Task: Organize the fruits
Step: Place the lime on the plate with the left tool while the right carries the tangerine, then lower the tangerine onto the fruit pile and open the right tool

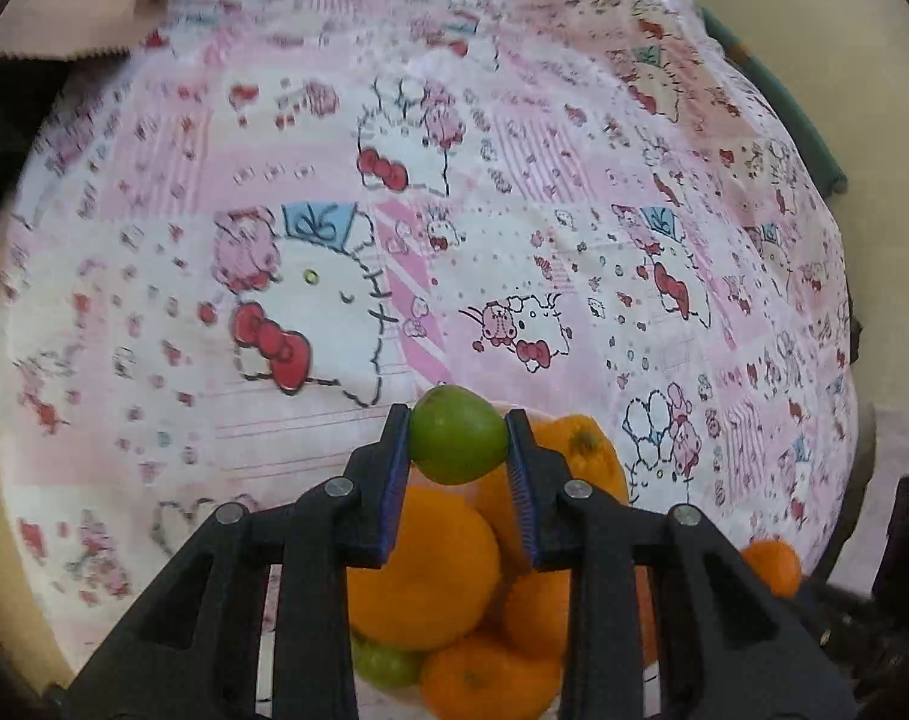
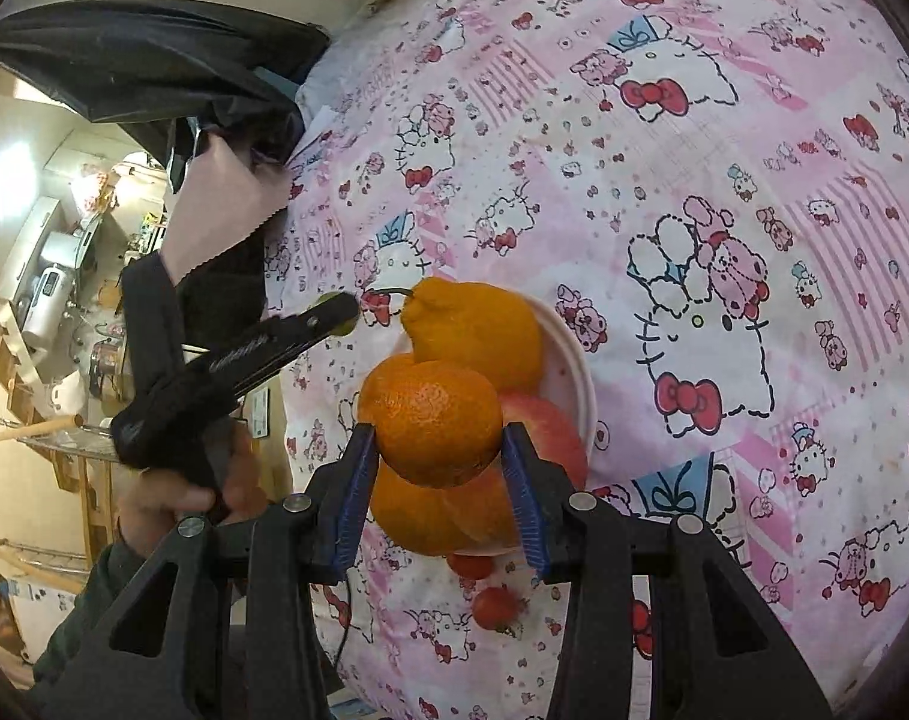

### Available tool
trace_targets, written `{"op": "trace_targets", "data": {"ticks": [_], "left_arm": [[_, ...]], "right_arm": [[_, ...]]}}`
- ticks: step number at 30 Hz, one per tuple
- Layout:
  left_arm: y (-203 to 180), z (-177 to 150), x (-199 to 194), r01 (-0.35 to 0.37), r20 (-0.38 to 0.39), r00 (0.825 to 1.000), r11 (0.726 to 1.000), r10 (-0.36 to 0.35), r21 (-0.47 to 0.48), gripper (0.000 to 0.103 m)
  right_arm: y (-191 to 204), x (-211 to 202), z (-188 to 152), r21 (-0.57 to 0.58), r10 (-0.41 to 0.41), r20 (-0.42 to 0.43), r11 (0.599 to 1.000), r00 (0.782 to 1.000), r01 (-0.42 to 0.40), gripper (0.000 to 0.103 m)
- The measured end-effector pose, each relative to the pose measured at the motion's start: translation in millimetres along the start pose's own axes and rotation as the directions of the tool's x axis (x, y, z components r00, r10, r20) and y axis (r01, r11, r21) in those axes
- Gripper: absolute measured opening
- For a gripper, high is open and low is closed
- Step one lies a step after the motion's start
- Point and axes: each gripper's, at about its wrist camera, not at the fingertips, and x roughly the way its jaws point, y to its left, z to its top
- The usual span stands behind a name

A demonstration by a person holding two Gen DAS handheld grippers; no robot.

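My left gripper (image 1: 458, 438) is shut on a small green fruit (image 1: 458, 435), gripped between its blue pads above a pile of fruit. Under it lie a large orange (image 1: 421, 570), a second orange (image 1: 580, 450), a small mandarin (image 1: 490, 684) and another green fruit (image 1: 388, 663). My right gripper (image 2: 436, 438) is shut on a mandarin (image 2: 433, 423), just in front of a white bowl (image 2: 580, 372). The bowl holds a knobbed orange (image 2: 475, 333), a red apple (image 2: 544, 432) and another orange (image 2: 418, 516). In the right wrist view the left gripper (image 2: 334, 309) reaches in from the left.
Everything rests on a pink cartoon-print cloth (image 2: 694, 180) covering a soft surface. Two small red fruits (image 2: 495, 606) lie on the cloth near the bowl. A person's hand (image 2: 172, 498) holds the left gripper's handle. Dark fabric (image 2: 154, 60) and a cluttered room sit beyond the cloth's left edge.
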Motion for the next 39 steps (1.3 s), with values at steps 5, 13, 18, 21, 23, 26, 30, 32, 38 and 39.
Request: {"op": "trace_targets", "data": {"ticks": [5,13,18,21,23,26,30,32,38,39], "left_arm": [[4,0,26,0.004,-0.055,0.998,0.999,-0.006,-0.039,0.027],[15,-9,47,0.021,-0.142,0.989,0.992,-0.038,-0.122,0.029],[17,-10,37,0.007,-0.138,0.990,0.994,-0.022,-0.110,0.058],[20,-11,28,0.004,-0.129,0.991,0.994,-0.018,-0.112,0.074],[22,-14,15,-0.011,-0.101,0.995,0.995,0.001,-0.103,0.074],[26,-20,-8,-0.069,-0.050,0.997,0.993,0.065,-0.091,0.074],[36,-33,-49,-0.133,0.022,0.991,0.988,0.135,-0.079,0.074],[38,-38,-63,-0.170,0.054,0.983,0.984,0.173,-0.052,0.074],[59,-44,-82,-0.184,0.089,0.977,0.978,0.193,-0.103,0.074],[63,-44,-83,-0.181,0.090,0.977,0.977,0.192,-0.115,0.074]], "right_arm": [[2,1,2,-0.006,0.005,0.001,1.000,1.000,-0.005,0.044],[1,5,3,-0.011,-0.008,-0.005,1.000,1.000,0.008,0.044],[2,7,3,-0.016,-0.012,-0.009,1.000,1.000,0.012,0.044],[1,9,3,-0.015,-0.013,-0.012,1.000,1.000,0.013,0.044],[1,10,3,-0.021,-0.016,-0.014,1.000,1.000,0.016,0.044],[6,11,5,-0.032,-0.005,-0.023,0.999,1.000,0.005,0.044],[23,18,9,-0.064,-0.009,-0.036,0.998,0.999,0.006,0.044],[35,26,13,-0.096,-0.020,-0.043,0.995,0.999,0.016,0.044],[78,69,33,-0.223,-0.112,-0.073,0.970,0.991,0.093,0.044],[87,81,37,-0.244,-0.138,-0.084,0.963,0.987,0.114,0.044]]}}
